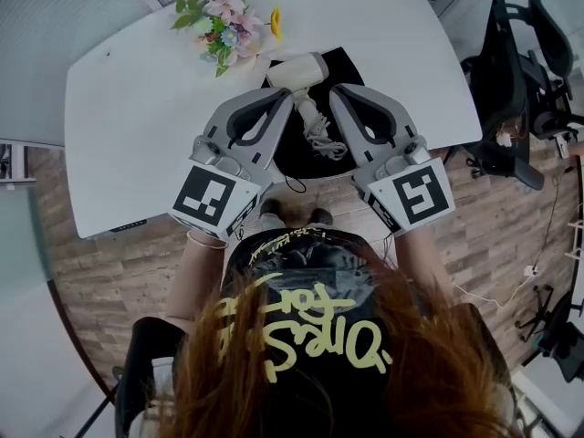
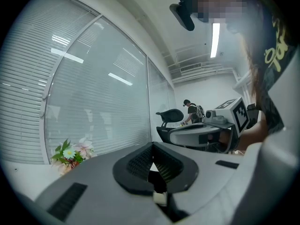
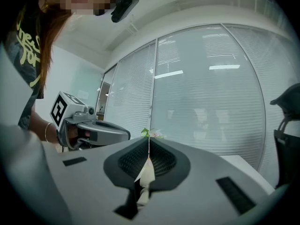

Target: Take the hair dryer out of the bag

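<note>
Seen from above, a cream-white hair dryer (image 1: 297, 69) lies on a flat black bag (image 1: 351, 67) in the middle of a white worktop (image 1: 137, 135). Its blunt barrel points left. Its handle runs down toward the person, ending in a bundled pale cord (image 1: 327, 140) (all of it resting on the black fabric). The left tongs (image 1: 286, 95) and right tongs (image 1: 336, 91) flank the handle, each pressed together. A small bunch of flowers (image 1: 224, 26) sits beyond the bag.
</note>
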### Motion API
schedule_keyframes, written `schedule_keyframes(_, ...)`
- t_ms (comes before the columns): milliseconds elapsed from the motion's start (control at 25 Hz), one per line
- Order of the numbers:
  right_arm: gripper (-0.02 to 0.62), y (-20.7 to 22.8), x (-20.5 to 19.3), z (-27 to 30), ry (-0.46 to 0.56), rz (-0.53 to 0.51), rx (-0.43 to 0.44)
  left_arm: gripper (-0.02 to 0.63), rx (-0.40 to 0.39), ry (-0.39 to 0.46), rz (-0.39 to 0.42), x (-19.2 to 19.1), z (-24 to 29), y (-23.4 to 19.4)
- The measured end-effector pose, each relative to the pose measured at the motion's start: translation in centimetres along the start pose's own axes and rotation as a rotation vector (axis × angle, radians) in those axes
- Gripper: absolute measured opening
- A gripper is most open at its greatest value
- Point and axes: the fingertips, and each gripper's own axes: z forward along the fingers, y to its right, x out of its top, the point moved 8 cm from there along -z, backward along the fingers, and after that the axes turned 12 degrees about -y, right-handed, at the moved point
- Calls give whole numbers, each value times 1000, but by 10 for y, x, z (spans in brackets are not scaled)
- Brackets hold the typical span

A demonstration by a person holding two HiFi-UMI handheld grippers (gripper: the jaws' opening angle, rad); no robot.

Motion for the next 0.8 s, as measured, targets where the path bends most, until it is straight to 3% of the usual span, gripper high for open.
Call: schedule_keyframes(800, 3, -15, 3, 11, 0, -2, -2, -8, -22, 10, -6, -5, -11, -14)
